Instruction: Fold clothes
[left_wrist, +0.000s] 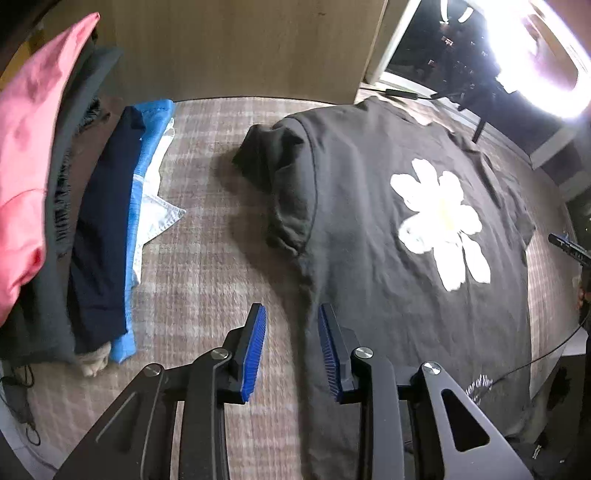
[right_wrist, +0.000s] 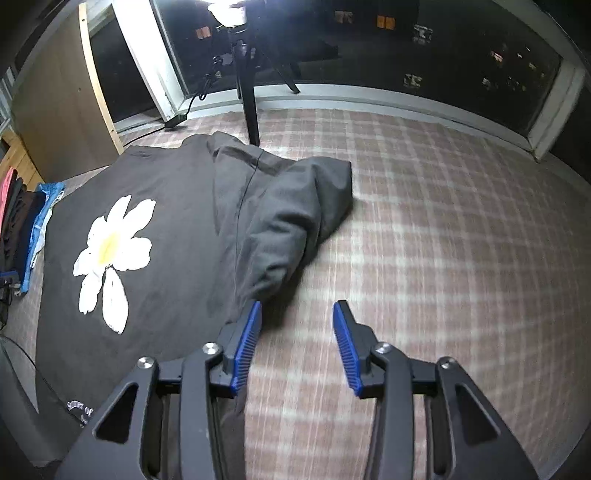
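A dark grey T-shirt (left_wrist: 369, 229) with a white daisy print (left_wrist: 441, 218) lies spread flat on the plaid surface, also in the right wrist view (right_wrist: 177, 229). My left gripper (left_wrist: 291, 314) is open and empty, straddling the shirt's left side edge below its rumpled left sleeve (left_wrist: 280, 177). My right gripper (right_wrist: 297, 310) is open and empty, just past the shirt's right side edge, below the rumpled right sleeve (right_wrist: 295, 214). Its tip shows at the right edge of the left wrist view (left_wrist: 569, 249).
A pile of clothes, pink (left_wrist: 26, 155), dark grey, navy (left_wrist: 103, 236), blue and white, lies left of the shirt, and also shows in the right wrist view (right_wrist: 26, 221). A tripod (right_wrist: 249, 96) stands beyond the collar by the dark window. A bright lamp (left_wrist: 535, 55) shines at far right. A wooden panel (left_wrist: 240, 48) stands behind.
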